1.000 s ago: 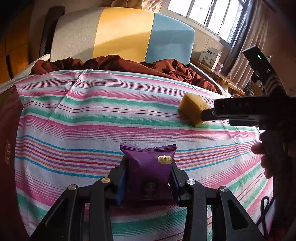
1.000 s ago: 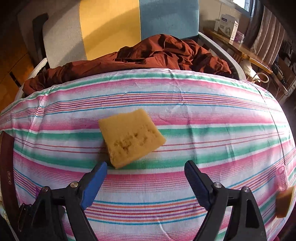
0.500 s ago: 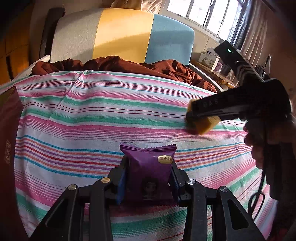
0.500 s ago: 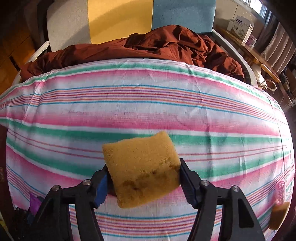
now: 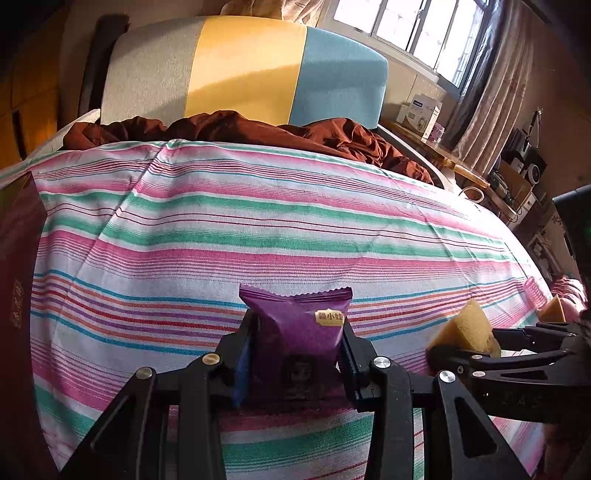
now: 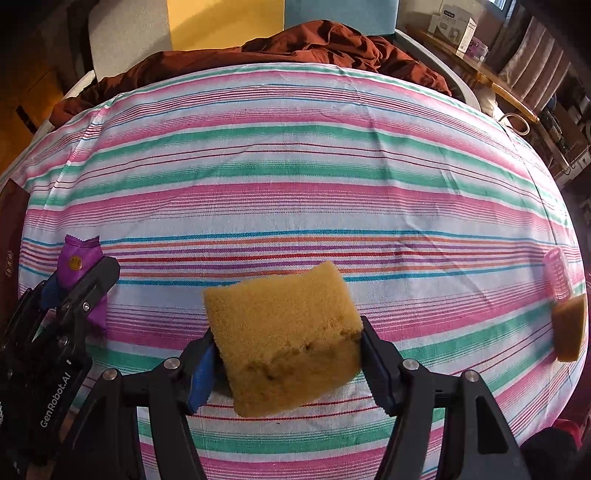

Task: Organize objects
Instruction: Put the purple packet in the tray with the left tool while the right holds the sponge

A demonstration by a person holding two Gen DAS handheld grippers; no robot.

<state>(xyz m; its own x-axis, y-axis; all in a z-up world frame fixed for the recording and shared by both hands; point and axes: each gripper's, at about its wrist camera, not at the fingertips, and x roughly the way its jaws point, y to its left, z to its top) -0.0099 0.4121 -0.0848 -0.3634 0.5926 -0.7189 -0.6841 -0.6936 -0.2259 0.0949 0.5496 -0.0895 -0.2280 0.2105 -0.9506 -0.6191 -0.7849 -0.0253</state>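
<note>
Warm, low sunlight came through the window [image 5: 417, 33] at the upper right and fell in a bright slanting band across the headboard [image 5: 243, 70] to its left. The striped sheet [image 6: 295, 177] below the headboard was evenly lit and sharp. Both fisheye views bowed it strongly and darkened to black at the corners, where the room left of the headboard sank into shadow.

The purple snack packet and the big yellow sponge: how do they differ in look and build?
1. The purple snack packet is glossy printed film with crimped edges; the yellow sponge is matte and porous.
2. The packet is a flat sealed pouch; the sponge is a thick block.
3. The packet sits in the left tongs; the sponge sits in the right tongs, whose jaws are easing open slightly.

Both are held between tongs above the striped cloth.
</note>
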